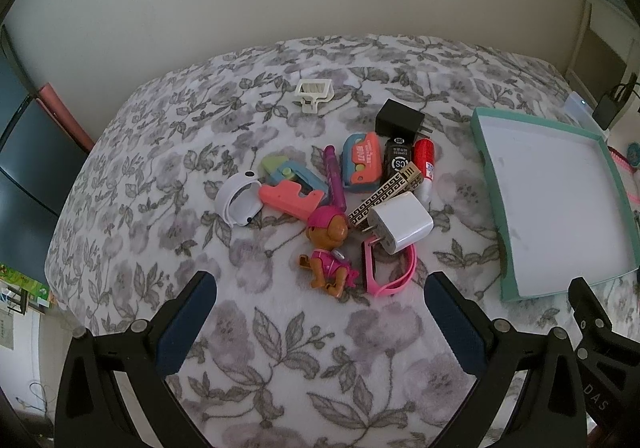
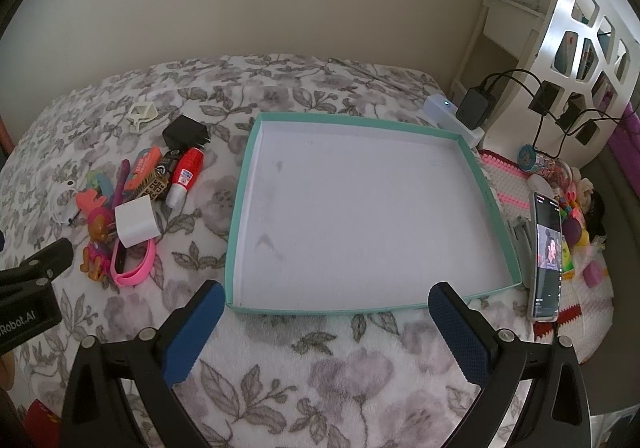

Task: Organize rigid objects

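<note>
Hovering with fingers spread and empty, the left gripper (image 1: 320, 320) faces the pile of toys (image 1: 332, 200) on the bed, while the right gripper (image 2: 326, 328), equally spread, waits at the empty tray (image 2: 496, 208) beside it, probably their destination.

tray (image 2: 245, 184): teal rim, white floor, nothing inside, on floral blanket (image 2: 320, 380) | right gripper (image 2: 326, 324): fingers spread wide, at tray's near edge, holding nothing | toy pile (image 2: 132, 200): left of tray, apart from it | phone (image 2: 546, 260): right of tray, screen lit
</note>
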The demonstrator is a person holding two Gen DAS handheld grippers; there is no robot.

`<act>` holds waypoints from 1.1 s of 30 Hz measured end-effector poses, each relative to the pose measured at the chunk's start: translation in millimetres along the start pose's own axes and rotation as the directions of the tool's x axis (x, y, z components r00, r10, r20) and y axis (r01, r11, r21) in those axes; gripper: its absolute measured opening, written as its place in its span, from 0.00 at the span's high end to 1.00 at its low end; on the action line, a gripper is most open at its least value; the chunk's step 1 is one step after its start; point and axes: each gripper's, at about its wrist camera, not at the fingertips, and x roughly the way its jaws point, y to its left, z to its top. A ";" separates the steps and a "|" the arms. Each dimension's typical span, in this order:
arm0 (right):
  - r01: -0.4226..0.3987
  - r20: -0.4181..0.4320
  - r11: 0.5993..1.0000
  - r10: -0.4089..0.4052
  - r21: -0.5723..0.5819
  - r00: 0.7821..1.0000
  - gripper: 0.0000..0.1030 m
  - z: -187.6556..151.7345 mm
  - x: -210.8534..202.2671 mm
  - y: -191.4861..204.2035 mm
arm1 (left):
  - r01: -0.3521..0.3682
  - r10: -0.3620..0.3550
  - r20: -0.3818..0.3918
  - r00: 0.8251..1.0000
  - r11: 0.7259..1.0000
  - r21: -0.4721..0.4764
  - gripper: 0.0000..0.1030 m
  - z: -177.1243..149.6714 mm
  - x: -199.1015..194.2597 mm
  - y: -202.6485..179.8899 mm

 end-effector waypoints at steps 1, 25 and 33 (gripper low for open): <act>0.000 0.000 1.000 0.000 0.000 1.000 0.00 0.2 0.1 -0.1 | 0.000 0.000 -0.001 1.000 1.000 0.001 0.00 -0.4 0.3 0.0; 0.000 -0.002 1.000 0.000 -0.001 1.000 0.00 0.0 1.0 0.2 | -0.003 0.003 -0.007 1.000 1.000 0.001 0.00 -1.1 2.1 -0.2; 0.001 -0.001 1.000 -0.001 -0.001 1.000 0.00 -3.0 1.4 0.4 | -0.003 0.003 -0.008 1.000 1.000 0.001 0.00 -1.6 2.3 0.2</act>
